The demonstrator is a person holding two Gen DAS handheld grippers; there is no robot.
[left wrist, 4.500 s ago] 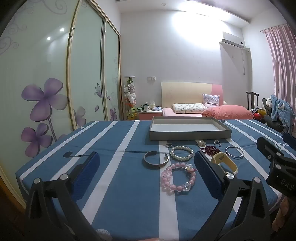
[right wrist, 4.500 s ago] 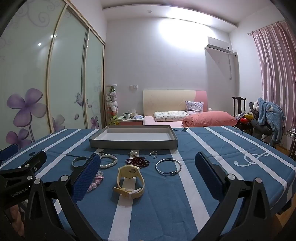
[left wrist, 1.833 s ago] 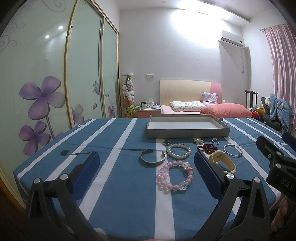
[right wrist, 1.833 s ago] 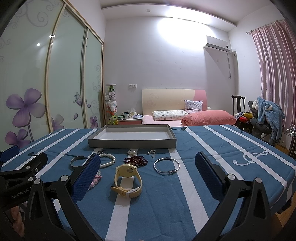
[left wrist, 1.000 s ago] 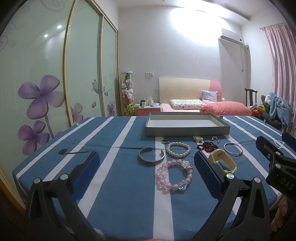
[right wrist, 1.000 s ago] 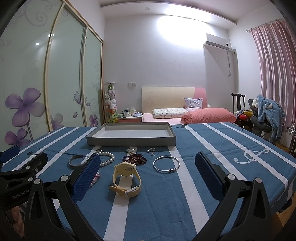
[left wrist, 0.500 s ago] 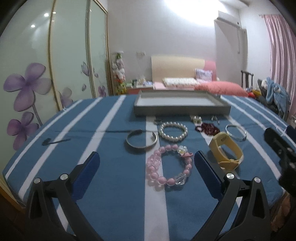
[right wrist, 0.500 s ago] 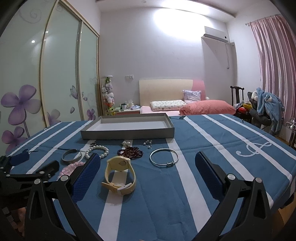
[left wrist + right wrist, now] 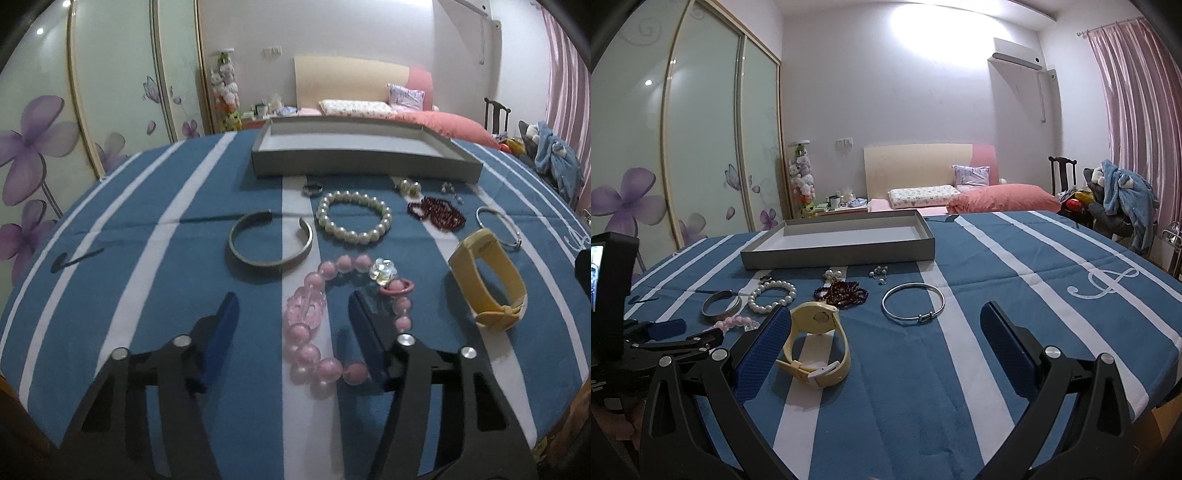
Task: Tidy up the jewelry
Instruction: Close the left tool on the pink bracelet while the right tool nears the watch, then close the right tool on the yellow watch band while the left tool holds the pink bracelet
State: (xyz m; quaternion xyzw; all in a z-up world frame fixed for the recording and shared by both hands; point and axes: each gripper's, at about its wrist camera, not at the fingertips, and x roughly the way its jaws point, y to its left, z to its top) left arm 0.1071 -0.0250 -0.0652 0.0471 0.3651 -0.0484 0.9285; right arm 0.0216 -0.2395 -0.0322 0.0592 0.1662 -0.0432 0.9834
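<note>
Left gripper [image 9: 293, 314]: jaws parted, empty, straddling the left arc of the pink translucent bead bracelet [image 9: 343, 317].
Bracelet position: flat on the blue cloth with white stripes [image 9: 147, 295], its loop running away from the camera; the right finger sits inside the loop.
Right gripper [image 9: 886, 332]: jaws spread wide, holding nothing, farther from the bracelet, nearest the pale yellow rubber wristwatch [image 9: 816, 343].
Destination, likely: shallow grey cardboard tray [image 9: 365, 168], lying well beyond.
Hard to see: whether the fingers touch the beads; the bracelet's near edge is blurred.

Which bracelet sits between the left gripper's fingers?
The pink translucent bead bracelet, straddled by the left gripper; pearl bracelet and grey metal cuff lie farther.
</note>
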